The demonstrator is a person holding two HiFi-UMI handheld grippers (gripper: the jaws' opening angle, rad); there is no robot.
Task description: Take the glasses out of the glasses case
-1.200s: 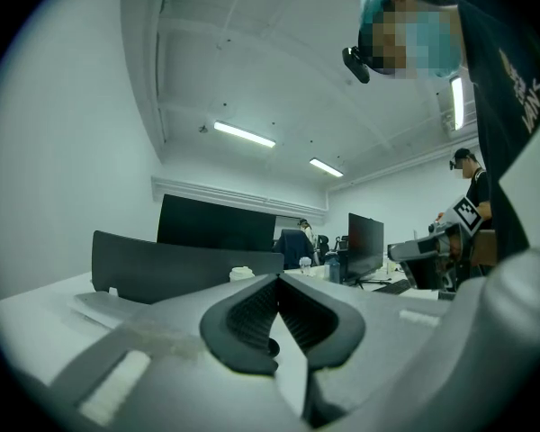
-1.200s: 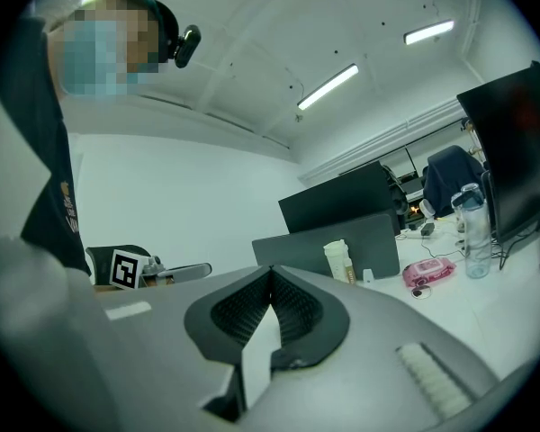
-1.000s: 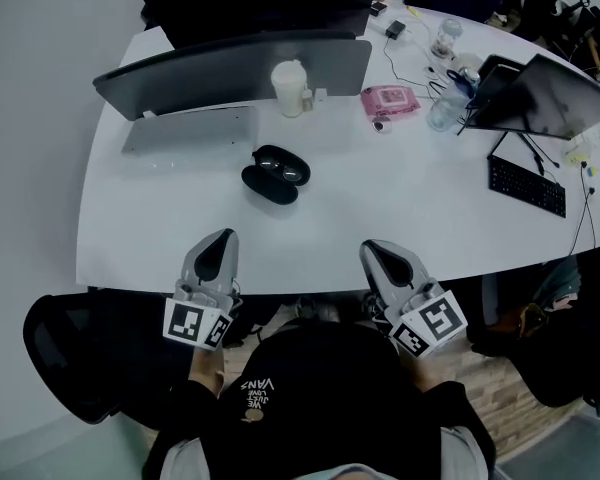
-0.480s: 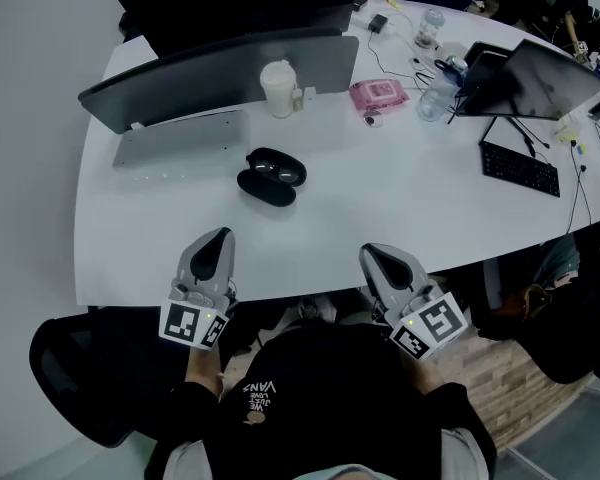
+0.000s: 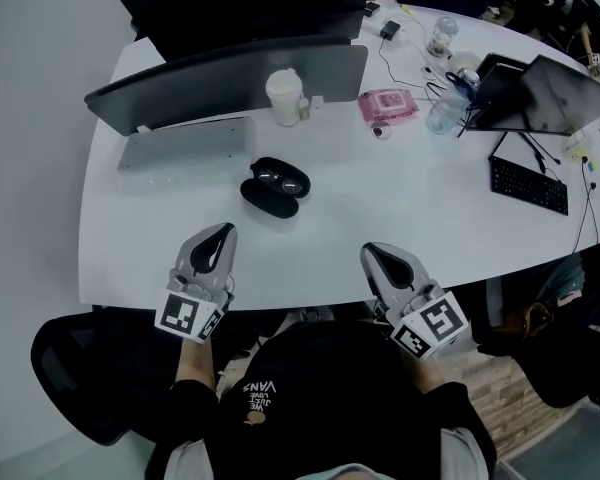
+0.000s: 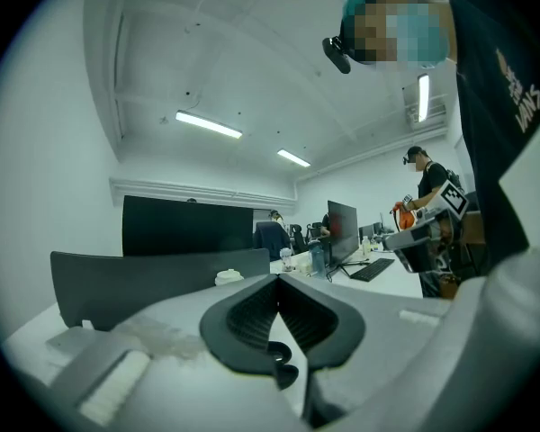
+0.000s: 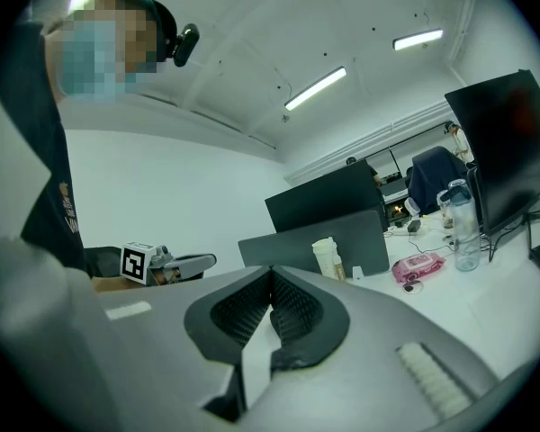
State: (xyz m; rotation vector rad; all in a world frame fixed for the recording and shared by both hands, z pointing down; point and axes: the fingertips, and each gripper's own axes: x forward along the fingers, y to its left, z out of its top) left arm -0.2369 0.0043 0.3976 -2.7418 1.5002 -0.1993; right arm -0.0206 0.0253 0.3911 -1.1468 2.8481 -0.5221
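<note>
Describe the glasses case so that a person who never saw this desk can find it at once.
On the white table, find the long grey monitor and the white cup in front of it. Just nearer the person than the cup lies the glasses case. It is the only black oval shell, opened into two halves, with glasses in the farther half.

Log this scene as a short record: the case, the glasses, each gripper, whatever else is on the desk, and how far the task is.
glasses case: open, on the white table
glasses: apparently lying in the case's far half
left gripper: jaws together, empty, by the table's near edge, apart from the case
right gripper: jaws together, empty, by the near edge
other items: white cup, pink pack, black keyboard
task: glasses not yet taken out
</note>
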